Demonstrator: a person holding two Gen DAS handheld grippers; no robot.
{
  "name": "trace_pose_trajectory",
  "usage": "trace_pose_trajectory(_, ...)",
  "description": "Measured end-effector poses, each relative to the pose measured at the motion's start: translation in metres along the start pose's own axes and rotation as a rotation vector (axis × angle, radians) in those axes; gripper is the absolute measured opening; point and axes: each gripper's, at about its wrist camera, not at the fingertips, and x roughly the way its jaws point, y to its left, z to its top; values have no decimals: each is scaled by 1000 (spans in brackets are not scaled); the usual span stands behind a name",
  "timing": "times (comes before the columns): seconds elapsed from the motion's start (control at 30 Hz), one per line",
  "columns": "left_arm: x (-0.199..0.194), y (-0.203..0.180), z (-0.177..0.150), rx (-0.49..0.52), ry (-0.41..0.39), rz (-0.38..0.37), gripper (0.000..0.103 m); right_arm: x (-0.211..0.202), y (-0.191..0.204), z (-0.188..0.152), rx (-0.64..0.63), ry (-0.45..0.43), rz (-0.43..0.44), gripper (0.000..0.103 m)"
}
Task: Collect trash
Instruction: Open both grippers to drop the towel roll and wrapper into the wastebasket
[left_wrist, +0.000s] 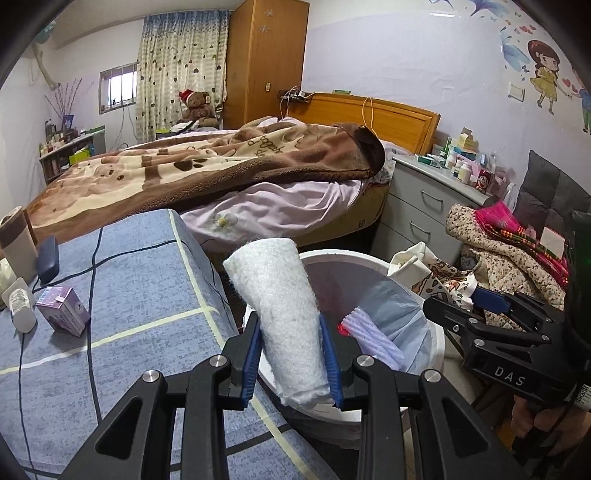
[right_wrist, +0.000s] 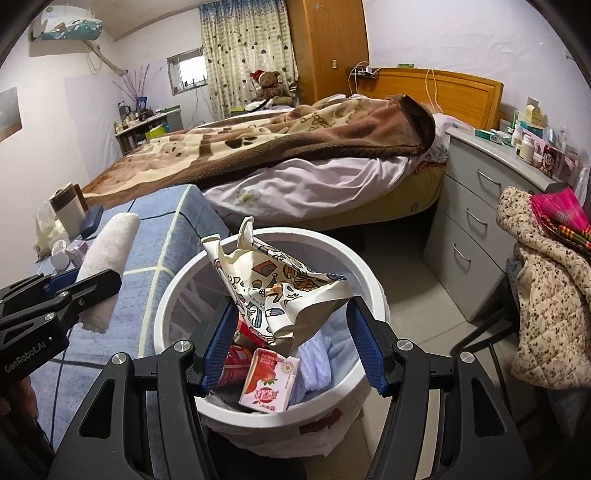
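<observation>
L gripper (left_wrist: 291, 354): blue ribbed fingers clamp a fuzzy white cloth roll (left_wrist: 280, 306) beside the white round bin (right_wrist: 258, 240). R gripper (right_wrist: 291, 347): fingers wide apart over the bin, printed crumpled bag (right_wrist: 280, 288) between them, resting on a red carton (right_wrist: 267, 380). Left: blue checked counter (left_wrist: 140, 295) w/ purple box (left_wrist: 62, 310). Beyond: bed w/ plush brown blanket (left_wrist: 221, 162), grey drawers (right_wrist: 476, 221).

Left tongs (left_wrist: 291, 354) clamped, right tongs (right_wrist: 291, 347) spread wide
</observation>
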Motion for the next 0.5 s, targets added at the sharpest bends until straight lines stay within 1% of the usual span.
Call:
trace_pose_trajectory(0.13,8,2,3,-4,11,-14,32,7,-1,1,0,24,-19,63)
trace_pose_trajectory(0.17,9,3,4,-5,10,-20,33,8,0,2,0,29,-24,63)
trace_pose_trajectory(0.27,12,6,5,-7,11,-28,41,14,1,3,-3,48,-37,63)
trace_pose_trajectory(0.33,13,7,6,-11,9,-22,43,16,1,3,-2,53,-41,64)
trace_pose_trajectory(0.4,13,9,7,-9,4,-21,51,17,1,4,-1,57,-43,65)
trace_pose_trajectory(0.5,14,14,9,-18,4,-19,55,18,3,5,6,55,-51,72)
